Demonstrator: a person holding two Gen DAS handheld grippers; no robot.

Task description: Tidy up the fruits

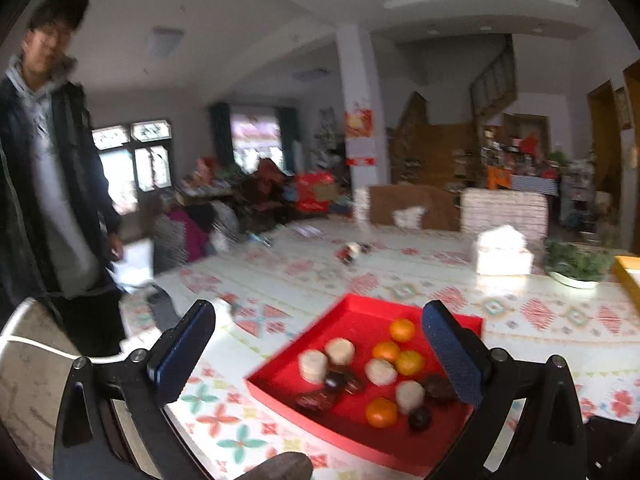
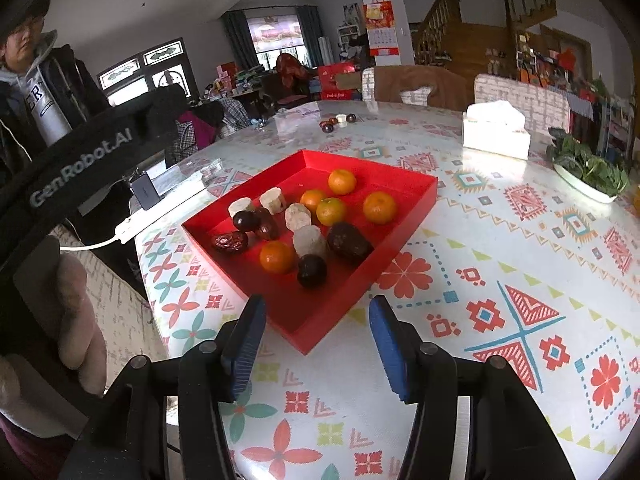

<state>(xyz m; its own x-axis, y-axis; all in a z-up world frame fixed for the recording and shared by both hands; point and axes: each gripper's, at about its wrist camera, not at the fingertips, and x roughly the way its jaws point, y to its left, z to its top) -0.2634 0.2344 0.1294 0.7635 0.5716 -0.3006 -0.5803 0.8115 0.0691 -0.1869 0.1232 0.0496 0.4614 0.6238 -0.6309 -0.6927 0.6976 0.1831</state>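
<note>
Blue ribbed pads of the right gripper [image 2: 316, 344] stand spread at bottom centre of the right wrist view, nothing between them; the near corner of the shallow red rectangular tray [image 2: 404, 236] lies just beyond the tips. Left gripper [image 1: 320, 352], dark blue pads, also spread and empty, lower half of the left wrist view, with the tray [image 1: 356, 308] seen between its fingers.

Tray sits mid-frame on the white table with the red and teal patterned cover [image 2: 500, 292]. Inside it: five small orange mandarins [image 2: 379, 207], four pale beige cut cylinders [image 2: 298, 216], several dark brown glossy fruits [image 2: 349, 241] and one wrinkled red date [image 2: 230, 242], loosely mixed, some touching.

White tissue box [image 2: 496, 132] upper right, well apart from the tray. Person in a dark jacket over a grey hoodie [image 1: 48, 184], left edge, blurred.
</note>
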